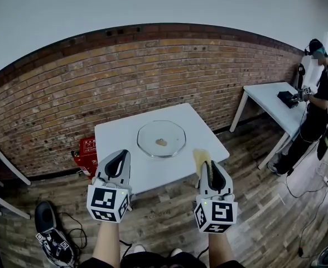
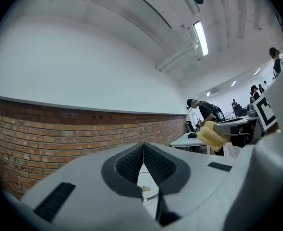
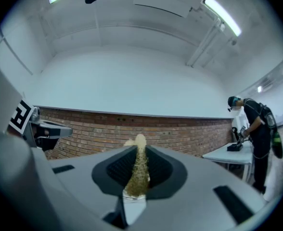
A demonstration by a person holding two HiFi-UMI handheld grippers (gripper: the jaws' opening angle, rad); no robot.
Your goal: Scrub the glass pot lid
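A round glass pot lid with a small brownish knob lies flat on the white table in the head view. Both grippers hang in front of the table's near edge, short of the lid. My left gripper is shut with nothing between its jaws; through them a sliver of the lid shows. My right gripper is shut on a yellow sponge, which sticks out past the jaws toward the table. In the right gripper view the sponge stands upright, squeezed between the pads.
A brick wall runs behind the table. A red box sits on the floor at the table's left. A second white table with a person beside it stands at the right. A black shoe and cables lie on the wooden floor.
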